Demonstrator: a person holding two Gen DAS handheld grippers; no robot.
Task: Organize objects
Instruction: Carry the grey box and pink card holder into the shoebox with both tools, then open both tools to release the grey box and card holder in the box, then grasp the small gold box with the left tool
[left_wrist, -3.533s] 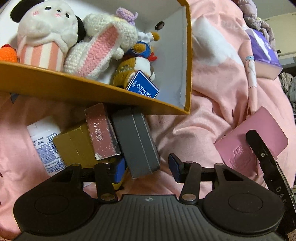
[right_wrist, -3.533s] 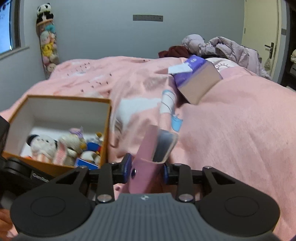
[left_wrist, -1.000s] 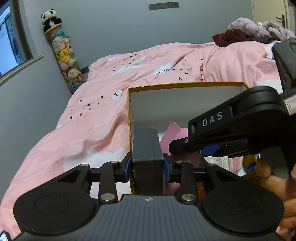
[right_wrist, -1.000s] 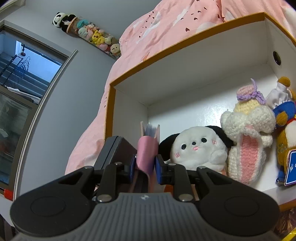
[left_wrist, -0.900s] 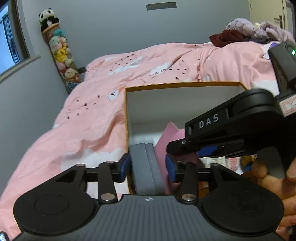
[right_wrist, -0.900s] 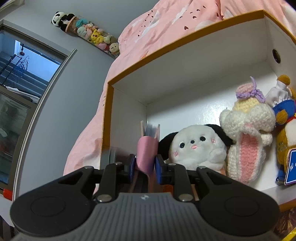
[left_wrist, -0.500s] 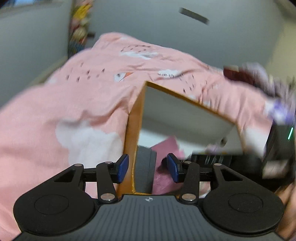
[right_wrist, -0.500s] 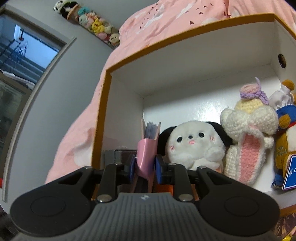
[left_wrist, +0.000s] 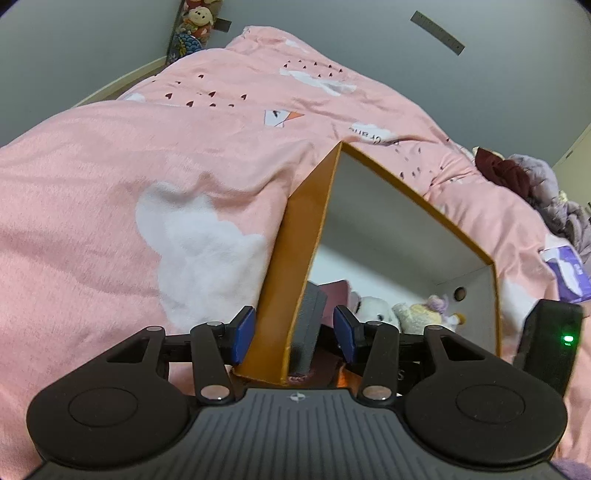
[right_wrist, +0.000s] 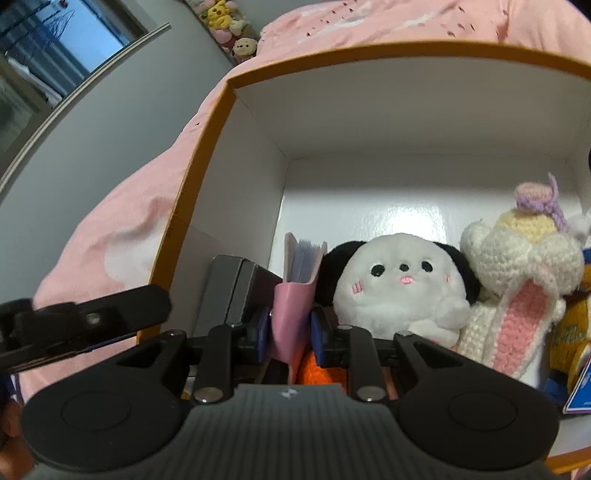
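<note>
An orange box with white inside (left_wrist: 295, 236) lies on the pink bed; it also shows in the right wrist view (right_wrist: 207, 158). A grey case (left_wrist: 308, 325) stands inside against its left wall, also in the right wrist view (right_wrist: 236, 291). My left gripper (left_wrist: 293, 334) is open, its fingers straddling the box wall and the case, touching neither. My right gripper (right_wrist: 288, 332) is shut on a pink card holder (right_wrist: 293, 291), upright in the box between the grey case and a white panda plush (right_wrist: 399, 288).
A crocheted bunny plush (right_wrist: 517, 273) and a duck toy (right_wrist: 569, 332) fill the box's right side. An orange toy (right_wrist: 317, 369) lies under my right fingers. Pink bedding (left_wrist: 155, 192) surrounds the box. A purple tissue pack (left_wrist: 565, 273) lies far right.
My left gripper has opened and let go of the grey case inside the box, then drawn back and to the left. My right gripper has kept the card holder and moved closer in.
</note>
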